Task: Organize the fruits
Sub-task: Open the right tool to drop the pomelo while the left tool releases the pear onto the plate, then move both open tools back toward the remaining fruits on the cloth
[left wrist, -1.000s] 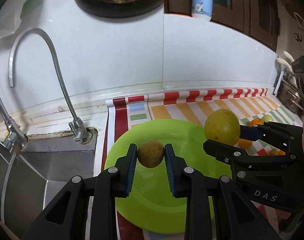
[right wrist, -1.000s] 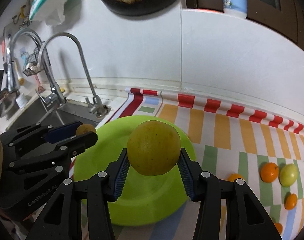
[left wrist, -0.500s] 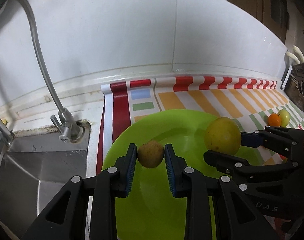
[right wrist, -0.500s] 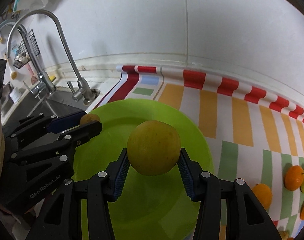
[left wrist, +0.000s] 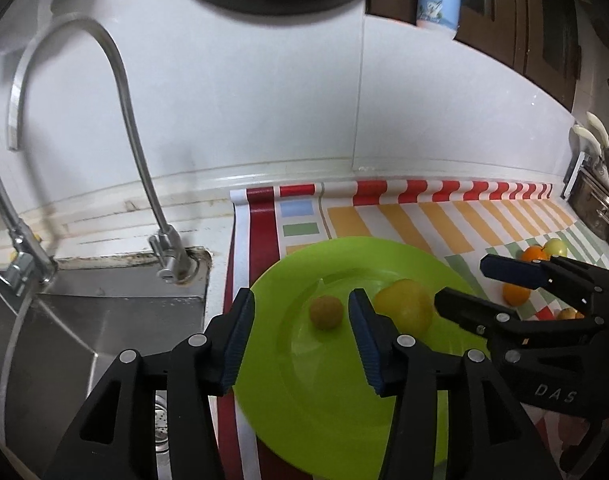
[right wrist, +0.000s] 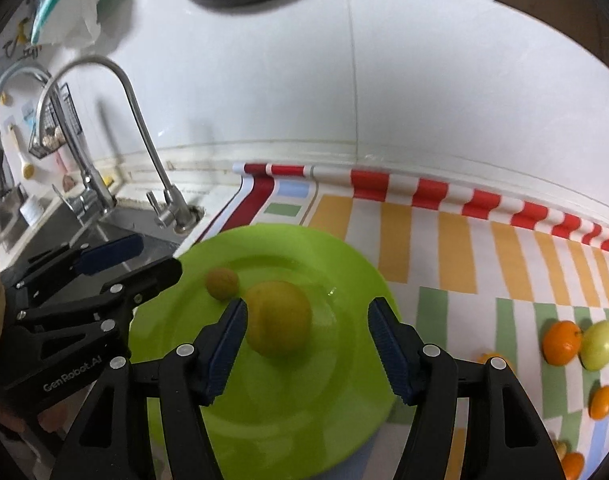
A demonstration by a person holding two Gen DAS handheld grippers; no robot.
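Your left gripper (left wrist: 300,334) and right gripper (right wrist: 307,350) are both wide open, holding nothing. Two fruits sit on the green plate (right wrist: 288,412): one small brown fruit (right wrist: 222,283), one big yellow fruit (right wrist: 278,318).

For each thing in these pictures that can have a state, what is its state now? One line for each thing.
left gripper: open, holds nothing.
right gripper: open, holds nothing.
small brown fruit: lying on the plate, free.
big yellow fruit: lying on the plate beside the small one, free.
green plate: flat on the striped mat, holds two fruits.
oranges: on the mat, not on the plate.
tap: no water seen running.
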